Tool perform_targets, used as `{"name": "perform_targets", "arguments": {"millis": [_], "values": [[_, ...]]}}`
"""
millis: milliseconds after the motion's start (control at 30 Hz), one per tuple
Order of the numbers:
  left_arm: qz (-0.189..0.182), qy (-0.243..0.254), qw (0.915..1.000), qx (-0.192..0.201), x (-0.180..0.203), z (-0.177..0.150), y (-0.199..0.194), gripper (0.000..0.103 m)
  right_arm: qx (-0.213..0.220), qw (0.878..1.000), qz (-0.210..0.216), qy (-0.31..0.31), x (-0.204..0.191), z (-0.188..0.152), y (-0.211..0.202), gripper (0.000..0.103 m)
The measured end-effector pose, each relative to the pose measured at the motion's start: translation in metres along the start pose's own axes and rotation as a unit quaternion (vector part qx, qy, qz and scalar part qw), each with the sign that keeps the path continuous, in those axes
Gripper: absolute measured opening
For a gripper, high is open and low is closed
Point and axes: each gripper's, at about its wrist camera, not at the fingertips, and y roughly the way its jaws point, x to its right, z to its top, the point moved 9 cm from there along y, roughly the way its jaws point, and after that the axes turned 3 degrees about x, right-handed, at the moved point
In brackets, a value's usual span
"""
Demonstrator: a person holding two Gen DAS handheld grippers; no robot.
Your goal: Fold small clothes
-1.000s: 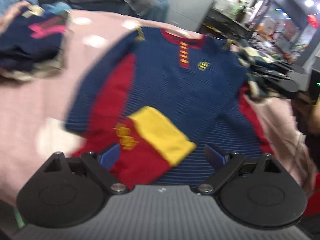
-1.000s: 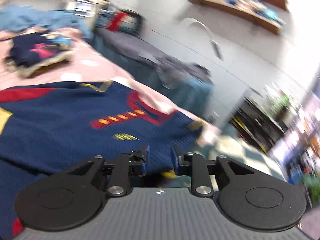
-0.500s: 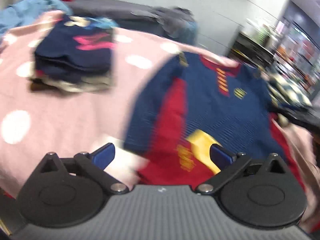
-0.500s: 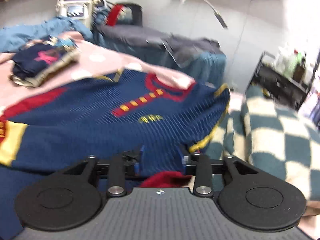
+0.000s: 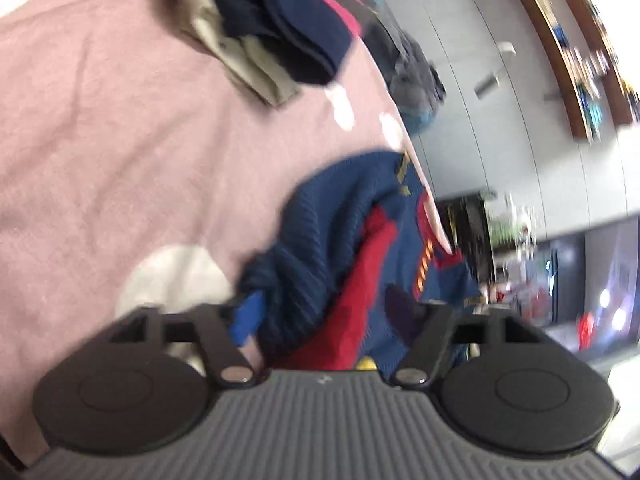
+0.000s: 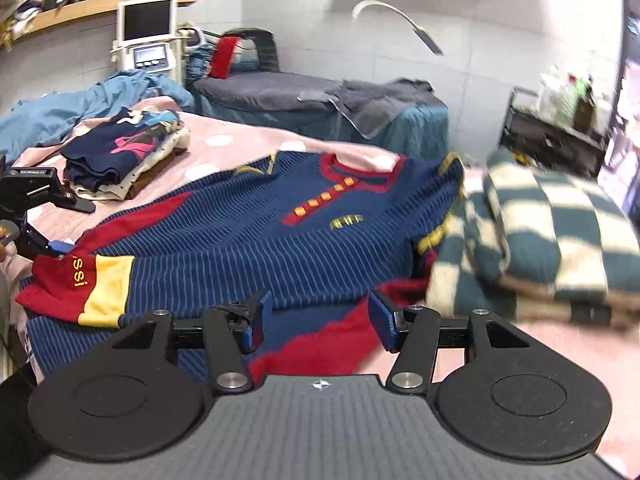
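A navy striped child's sweater [image 6: 280, 232] with red side panels and a red-and-yellow cuff [image 6: 80, 292] lies front up on the pink bed cover [image 6: 240, 140]. Its left sleeve is folded across the body. My right gripper [image 6: 316, 320] is open, its jaws apart just above the red right sleeve [image 6: 328, 344]. My left gripper [image 5: 328, 312] is open with the bunched left edge of the sweater [image 5: 320, 248] between its fingers. It also shows in the right wrist view [image 6: 40, 240] at the sweater's left edge.
A stack of folded clothes [image 6: 120, 160] sits on the cover at the back left, also in the left wrist view [image 5: 288, 28]. A green-and-cream checked blanket [image 6: 540, 240] lies to the right. Blue fabric [image 6: 60, 108] and a grey bed [image 6: 320, 96] lie behind.
My right gripper let go of the right sleeve and opened; the sleeve now lies folded inward. My left gripper swung down and tilted onto the sweater's left edge.
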Motion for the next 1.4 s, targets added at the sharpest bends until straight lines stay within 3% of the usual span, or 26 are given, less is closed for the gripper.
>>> {"name": "perform_targets", "arguments": {"millis": [33,167,267,367,500,533,600,633,667,733,767,833,900,967,1033,1100,1167,1233,1300,1400], "values": [[0.001,-0.008,1.0,0.004,-0.004,0.001,0.002,0.042,-0.003,1.0,-0.001,0.011,0.001,-0.003,-0.002,0.089],[0.012,0.007,0.9998,0.013,-0.006,-0.001,0.005,0.021,-0.015,1.0,-0.005,0.026,0.003,-0.014,-0.005,0.089],[0.008,0.006,0.999,0.043,0.0,0.015,-0.002,0.013,-0.016,0.999,-0.004,0.042,0.006,-0.016,-0.007,0.089],[0.032,0.111,0.9894,0.088,0.043,0.055,-0.02,0.004,-0.009,0.999,-0.005,0.042,0.007,-0.014,-0.012,0.089],[-0.008,0.19,0.9736,0.126,0.129,0.1,-0.046,0.004,-0.003,0.999,-0.009,0.039,0.006,-0.012,-0.015,0.089],[-0.008,0.218,0.9687,0.119,0.148,0.1,-0.049,0.007,-0.005,0.999,-0.006,0.04,0.005,-0.011,-0.015,0.089],[0.004,0.248,0.9626,0.108,0.171,0.092,-0.045,0.042,-0.003,0.999,-0.001,0.043,0.003,-0.01,-0.016,0.089],[0.02,0.25,0.9628,0.1,0.171,0.085,-0.041,0.091,-0.004,0.999,0.0,0.043,0.002,-0.011,-0.016,0.089],[0.052,0.257,0.9615,0.082,0.163,0.074,-0.036,0.1,-0.006,0.999,0.0,0.042,0.001,-0.012,-0.015,0.089],[0.103,0.276,0.9541,0.054,0.136,0.049,-0.031,0.1,-0.01,0.999,0.0,0.04,0.0,-0.016,-0.015,0.09],[0.116,0.265,0.9568,0.031,0.118,0.035,-0.027,0.099,-0.014,0.999,0.002,0.038,-0.001,-0.018,-0.014,0.091],[0.107,0.187,0.9764,-0.005,0.079,0.009,-0.021,0.099,-0.021,0.999,0.005,0.038,-0.002,-0.02,-0.012,0.091],[0.087,0.11,0.9897,-0.03,0.045,-0.008,-0.016,0.098,-0.024,0.999,0.01,0.035,-0.005,-0.021,-0.011,0.091],[0.097,0.074,0.9922,-0.024,0.02,-0.013,-0.007,0.097,-0.022,0.999,0.008,0.029,-0.006,-0.02,-0.011,0.091],[0.064,0.04,0.9971,0.002,0.013,-0.005,-0.003,0.101,-0.021,0.999,0.009,0.028,-0.008,-0.019,-0.011,0.091],[0.044,0.017,0.9989,0.005,0.015,0.003,0.0,0.094,-0.018,0.999,0.012,0.031,-0.009,-0.018,-0.012,0.092],[0.049,0.007,0.9987,0.006,0.012,0.008,0.008,0.032,-0.016,0.999,0.012,0.032,-0.01,-0.019,-0.011,0.093],[0.061,0.002,0.9981,-0.004,0.007,0.007,0.021,0.008,-0.019,0.999,0.013,0.036,-0.011,-0.021,-0.01,0.094],[0.058,0.006,0.9982,-0.012,0.004,0.0,0.033,0.008,-0.02,0.999,0.014,0.038,-0.013,-0.021,-0.011,0.095],[0.051,-0.015,0.998,0.035,0.0,0.013,0.024,0.006,-0.02,0.999,0.013,0.036,-0.013,-0.02,-0.013,0.095]]}}
